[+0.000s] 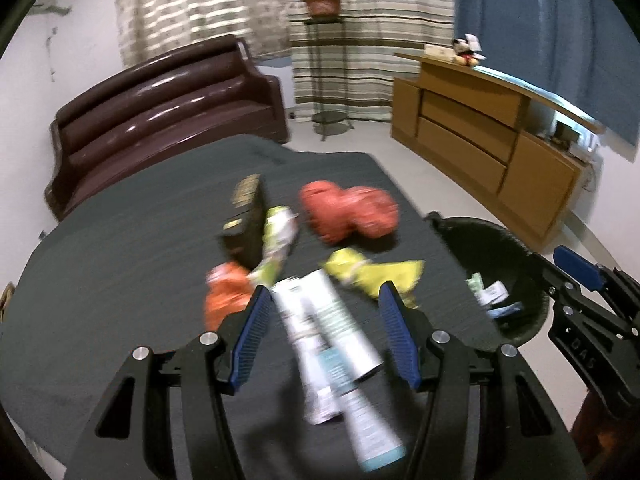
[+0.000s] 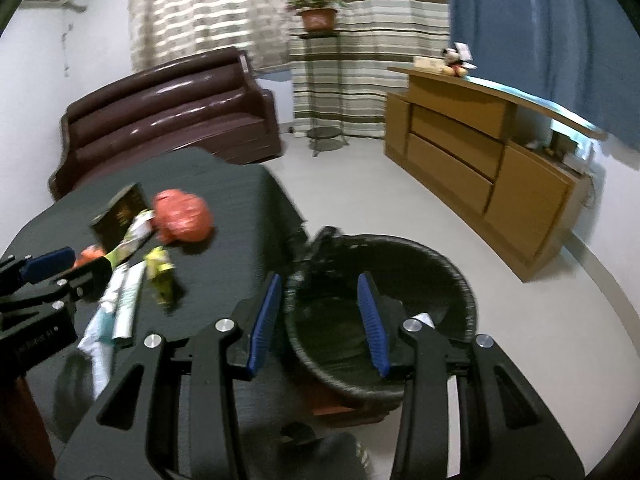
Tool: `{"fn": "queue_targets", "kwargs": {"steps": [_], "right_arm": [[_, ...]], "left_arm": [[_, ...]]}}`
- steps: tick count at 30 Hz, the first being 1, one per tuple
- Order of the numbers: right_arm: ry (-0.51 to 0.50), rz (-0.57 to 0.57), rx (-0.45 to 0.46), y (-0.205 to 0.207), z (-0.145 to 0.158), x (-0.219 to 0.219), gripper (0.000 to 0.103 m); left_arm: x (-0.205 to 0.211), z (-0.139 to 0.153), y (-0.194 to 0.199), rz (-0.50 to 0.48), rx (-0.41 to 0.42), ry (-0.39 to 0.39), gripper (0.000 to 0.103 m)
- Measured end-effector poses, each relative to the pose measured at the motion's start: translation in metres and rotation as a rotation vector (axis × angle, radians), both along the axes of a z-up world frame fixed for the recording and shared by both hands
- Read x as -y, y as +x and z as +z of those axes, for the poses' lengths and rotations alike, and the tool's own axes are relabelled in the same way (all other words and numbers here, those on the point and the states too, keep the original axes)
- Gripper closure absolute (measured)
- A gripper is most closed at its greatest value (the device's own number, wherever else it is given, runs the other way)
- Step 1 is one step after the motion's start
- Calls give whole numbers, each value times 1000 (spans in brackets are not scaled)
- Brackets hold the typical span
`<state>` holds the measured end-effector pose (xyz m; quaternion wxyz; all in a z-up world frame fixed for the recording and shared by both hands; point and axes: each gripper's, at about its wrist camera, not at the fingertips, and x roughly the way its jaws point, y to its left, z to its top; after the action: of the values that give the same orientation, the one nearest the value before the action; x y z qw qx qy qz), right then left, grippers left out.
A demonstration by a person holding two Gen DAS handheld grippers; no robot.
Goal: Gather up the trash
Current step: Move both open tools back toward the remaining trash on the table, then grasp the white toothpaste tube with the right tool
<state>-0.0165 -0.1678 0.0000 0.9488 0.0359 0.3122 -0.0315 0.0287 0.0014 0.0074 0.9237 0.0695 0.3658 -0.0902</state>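
Observation:
Trash lies on a table with a dark cloth (image 1: pixel 120 248): white tubes (image 1: pixel 332 340), a yellow wrapper (image 1: pixel 372 272), a red bag (image 1: pixel 348 212), an orange wrapper (image 1: pixel 224 292), a green-white packet (image 1: pixel 278 240) and a dark box (image 1: pixel 246 216). My left gripper (image 1: pixel 326 320) is open, its jaws either side of the white tubes just above them. My right gripper (image 2: pixel 320 316) is open and empty over the black trash bin (image 2: pixel 460 292), which holds a few scraps (image 1: pixel 492 296). The bin stands beside the table's right edge (image 1: pixel 520 280).
A brown sofa (image 1: pixel 160 112) stands behind the table. A wooden cabinet (image 1: pixel 480 136) with a toy on top lines the right wall. A plant stand (image 1: pixel 324 60) stands by the striped curtains. Pale floor (image 2: pixel 360 188) lies between table and cabinet.

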Motion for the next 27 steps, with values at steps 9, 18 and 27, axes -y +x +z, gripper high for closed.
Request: {"fn": "queue_targets", "kwargs": {"steps": [9,18,27], "right_arm": [[-15,117,-16,-12,1,-56,64],[-42,208,-24,-30,-1,-101,64],[-70,261,-55,-34,-11,-130,64]], "left_arm": [[-72,-11,-15,124,-15,0,46],[-130,-17,-30,236,-18,2,46],[-171,-22,-42,319,-24,-14,46]]}}
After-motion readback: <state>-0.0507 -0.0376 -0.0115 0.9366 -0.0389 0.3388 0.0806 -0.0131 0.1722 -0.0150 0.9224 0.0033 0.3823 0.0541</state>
